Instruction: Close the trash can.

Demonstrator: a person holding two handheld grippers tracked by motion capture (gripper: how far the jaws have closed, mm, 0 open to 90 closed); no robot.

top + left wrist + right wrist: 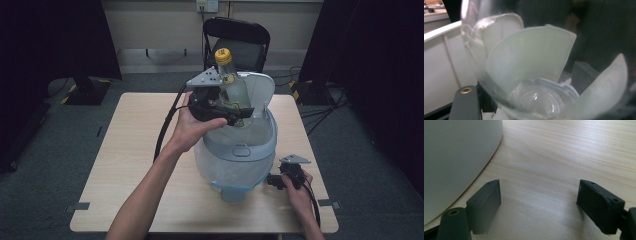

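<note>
We find the left tongs [235, 116], centre of the high view, clamped on the lower body of a clear bottle [233, 87] with a yellow cap [223, 55]. The bottle stands upright with its base just inside the mouth of a translucent bin [239, 160]; the bin's lid [260, 87] is swung up behind it, which we judge leaves the opening free for dropping the bottle in. The right tongs [274, 181], lower right, rest on the tabletop [130, 150] beside the bin's base, jaws wide apart with nothing between them, apparently parked clear of the work. The bottle bears a small yellow label, but its writing is too small to read.
</note>
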